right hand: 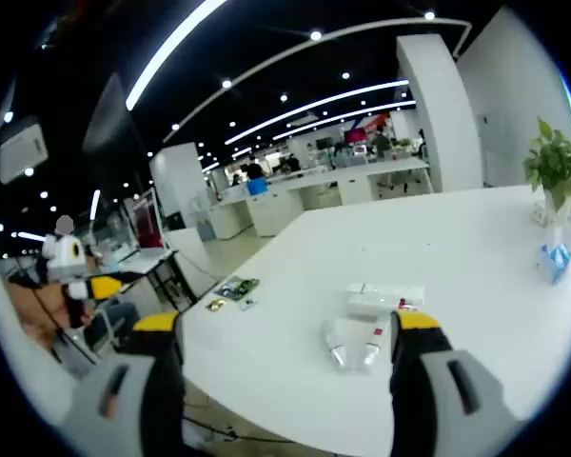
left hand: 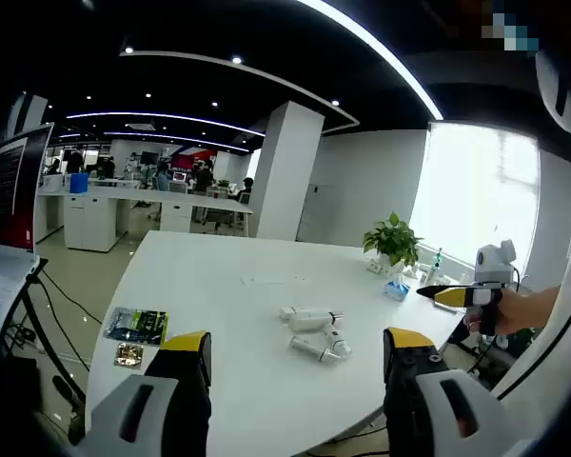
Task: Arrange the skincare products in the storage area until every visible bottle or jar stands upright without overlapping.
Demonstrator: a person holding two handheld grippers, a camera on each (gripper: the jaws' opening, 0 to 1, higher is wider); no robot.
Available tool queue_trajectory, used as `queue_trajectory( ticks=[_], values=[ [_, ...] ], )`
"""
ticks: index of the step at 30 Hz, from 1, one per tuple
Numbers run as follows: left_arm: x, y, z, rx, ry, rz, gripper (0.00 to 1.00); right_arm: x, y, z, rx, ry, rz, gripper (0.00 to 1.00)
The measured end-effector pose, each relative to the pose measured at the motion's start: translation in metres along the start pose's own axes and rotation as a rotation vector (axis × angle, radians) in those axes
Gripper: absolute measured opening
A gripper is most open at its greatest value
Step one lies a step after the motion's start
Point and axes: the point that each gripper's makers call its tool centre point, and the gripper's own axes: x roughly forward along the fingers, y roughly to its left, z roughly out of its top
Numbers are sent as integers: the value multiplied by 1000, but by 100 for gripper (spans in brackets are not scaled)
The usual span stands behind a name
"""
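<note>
Several white skincare products lie on their sides near the front edge of a large white table. In the left gripper view a white bottle lies behind a slimmer tube. In the right gripper view a long white bottle lies behind two tubes side by side. My left gripper is open, held back from the table edge with nothing between its jaws. My right gripper is also open and empty, short of the products. Each gripper appears in the other's view, held by a hand: the right gripper, the left gripper.
A green packet and a small dark packet lie at the table's left corner. A potted plant and a blue packet sit at the far right side. A monitor on a stand is left of the table. Office desks stand behind.
</note>
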Motion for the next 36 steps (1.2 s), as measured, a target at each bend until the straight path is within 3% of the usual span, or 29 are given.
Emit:
queue_trajectory(
  ticks=[1, 2, 3, 4, 16, 24, 30, 36],
  values=[
    [-4, 2, -17, -38, 93, 21, 75, -4, -2, -12, 1, 63, -12, 88],
    [-7, 2, -16, -31, 90, 32, 74, -5, 0, -10, 15, 65, -7, 88],
    [-8, -1, -8, -10, 44, 25, 74, -8, 2, -7, 12, 48, -5, 88],
    [-8, -3, 1, 2, 7, 10, 74, -9, 3, 3, -8, -6, -8, 88],
    [-9, 6, 10, 8, -7, 29, 74, -4, 8, 10, -34, -5, 7, 88],
    [4, 12, 12, 11, 7, 26, 74, 10, 1, 13, -28, -4, 13, 88],
    [20, 18, 23, 15, 0, 42, 74, 29, -10, 21, -33, -6, 33, 88],
    [37, 11, 26, 16, 4, 57, 74, 37, -27, 27, -45, -11, 59, 88]
  ],
)
